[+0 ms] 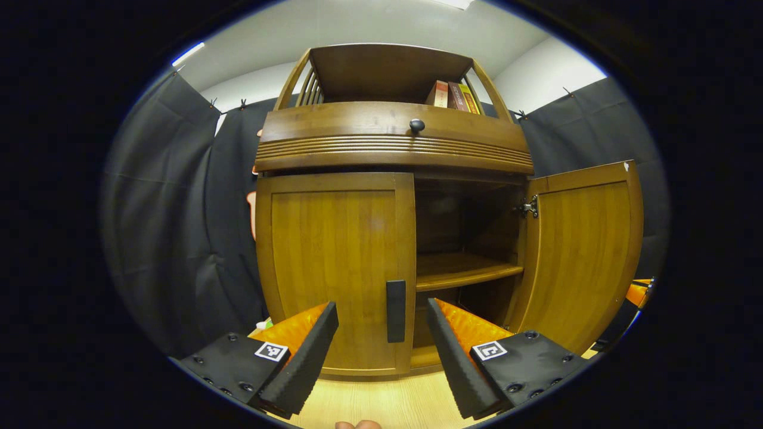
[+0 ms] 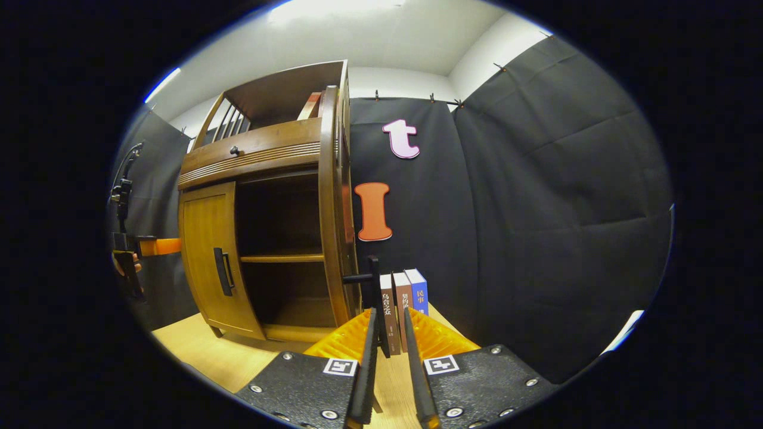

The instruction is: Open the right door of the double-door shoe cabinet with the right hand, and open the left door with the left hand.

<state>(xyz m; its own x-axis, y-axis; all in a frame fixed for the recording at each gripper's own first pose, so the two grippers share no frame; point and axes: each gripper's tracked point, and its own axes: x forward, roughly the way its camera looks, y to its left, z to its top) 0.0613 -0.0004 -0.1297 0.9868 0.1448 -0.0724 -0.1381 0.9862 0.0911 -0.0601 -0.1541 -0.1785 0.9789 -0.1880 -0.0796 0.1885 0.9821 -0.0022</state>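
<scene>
In the left gripper view the wooden shoe cabinet (image 1: 393, 149) faces me. Its left door (image 1: 334, 268) is closed and its right door (image 1: 587, 256) stands swung out. My left gripper (image 1: 381, 336) is open, just in front of the left door, its fingers on either side of the dark vertical handle (image 1: 396, 311) without touching it. In the right gripper view the right door (image 2: 335, 202) shows edge-on. My right gripper (image 2: 387, 339) is shut on that door's dark handle (image 2: 374, 286). The left gripper (image 2: 128, 262) and a hand show at the far left.
Inside the cabinet a bare shelf (image 1: 465, 271) shows. A drawer with a round knob (image 1: 416, 125) sits above the doors, and books (image 1: 453, 95) stand on top. Three more books (image 2: 405, 301) stand on the wooden floor against the cloth wall, just beyond the open door.
</scene>
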